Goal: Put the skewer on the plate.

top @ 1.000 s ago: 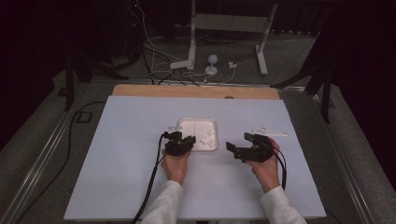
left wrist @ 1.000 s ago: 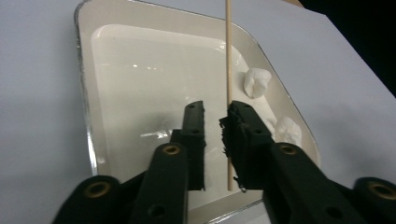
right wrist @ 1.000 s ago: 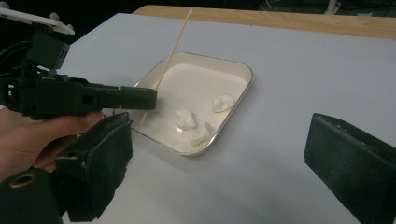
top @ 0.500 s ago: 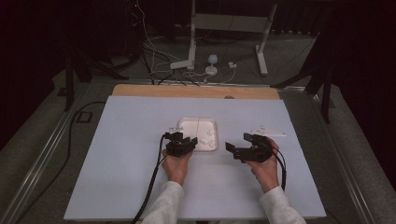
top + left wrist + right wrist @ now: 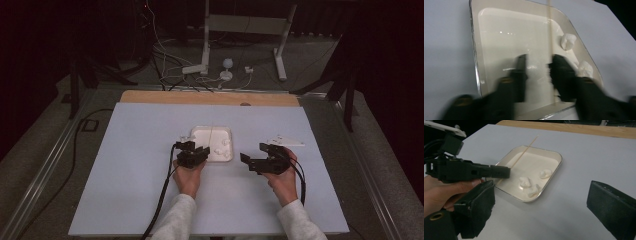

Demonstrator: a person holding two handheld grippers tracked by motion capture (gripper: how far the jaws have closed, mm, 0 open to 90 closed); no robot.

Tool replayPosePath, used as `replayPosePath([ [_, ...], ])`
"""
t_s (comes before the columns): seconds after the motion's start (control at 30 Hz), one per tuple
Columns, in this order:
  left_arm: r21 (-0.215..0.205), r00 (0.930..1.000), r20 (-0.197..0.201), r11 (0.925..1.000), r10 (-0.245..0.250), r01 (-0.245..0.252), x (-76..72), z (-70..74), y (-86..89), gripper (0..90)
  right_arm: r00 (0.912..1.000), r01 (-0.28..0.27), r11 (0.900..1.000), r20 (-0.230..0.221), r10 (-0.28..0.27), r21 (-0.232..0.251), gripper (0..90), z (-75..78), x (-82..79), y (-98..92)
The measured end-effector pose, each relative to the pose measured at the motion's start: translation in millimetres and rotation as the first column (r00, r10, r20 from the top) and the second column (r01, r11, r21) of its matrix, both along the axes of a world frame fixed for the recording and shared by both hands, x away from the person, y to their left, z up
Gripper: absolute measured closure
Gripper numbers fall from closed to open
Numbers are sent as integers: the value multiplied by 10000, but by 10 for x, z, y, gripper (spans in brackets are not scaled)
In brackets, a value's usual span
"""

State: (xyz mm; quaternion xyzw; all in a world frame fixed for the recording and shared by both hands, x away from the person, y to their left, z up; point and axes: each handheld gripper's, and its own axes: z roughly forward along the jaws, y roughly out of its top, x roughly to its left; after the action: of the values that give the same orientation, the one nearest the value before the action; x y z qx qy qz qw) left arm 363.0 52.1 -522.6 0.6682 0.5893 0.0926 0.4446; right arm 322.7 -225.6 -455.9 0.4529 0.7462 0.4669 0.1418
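One counter (image 5: 130, 185) carries everything, its top covered in a pale blue-grey sheet with a strip of bare wood along the far edge. Near its middle sits one white tray (image 5: 199, 134), square with rounded corners and a shallow raised rim (image 5: 559, 162). Two grippers are held by two hands at the near side of the tray. The left gripper (image 5: 196, 153) sits at the tray's near left corner, and in the left gripper view its jaws stand a little apart over the tray floor (image 5: 499, 37), though that view is blurred and it is hard to tell whether they touch the one thin wooden stick (image 5: 525, 150) that runs between them; the right gripper view shows the stick sloping up from the left gripper's tip and out past the tray's far rim. The right gripper (image 5: 254, 162) hovers just to the right of the tray above bare counter, its jaws spread wide with nothing between them. Right of it, one flat white plate-like piece (image 5: 286, 141) lies on the counter. Inside the tray, three small white lumps (image 5: 532, 190) sit toward its right side, two of them close together and the third (image 5: 545, 173) a little farther back.
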Motion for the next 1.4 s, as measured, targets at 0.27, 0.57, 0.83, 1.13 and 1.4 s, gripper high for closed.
replayPosePath([
  [0.27,-399,9998,-188,9992,-58,51,24,14,40,594,10000,-13,10000,-3,13,-12,80,1,-5,11],
  [0.57,-416,9997,93,9989,-215,219,-12,74,57,431,9999,-125,9999,-18,124,-87,81,-12,-9,54],
  [0.83,-737,9878,1161,9909,-1036,1126,-165,322,209,267,10000,-72,10000,32,72,-37,80,4,-27,11],
  [1.13,-364,9662,2126,9869,-1459,1571,-375,616,593,164,9995,-84,9999,310,81,95,80,85,-110,-76],
  [1.4,610,9326,2956,9783,-2071,1979,-638,734,955,32,9981,-38,10000,621,33,87,78,94,-268,-289],
])
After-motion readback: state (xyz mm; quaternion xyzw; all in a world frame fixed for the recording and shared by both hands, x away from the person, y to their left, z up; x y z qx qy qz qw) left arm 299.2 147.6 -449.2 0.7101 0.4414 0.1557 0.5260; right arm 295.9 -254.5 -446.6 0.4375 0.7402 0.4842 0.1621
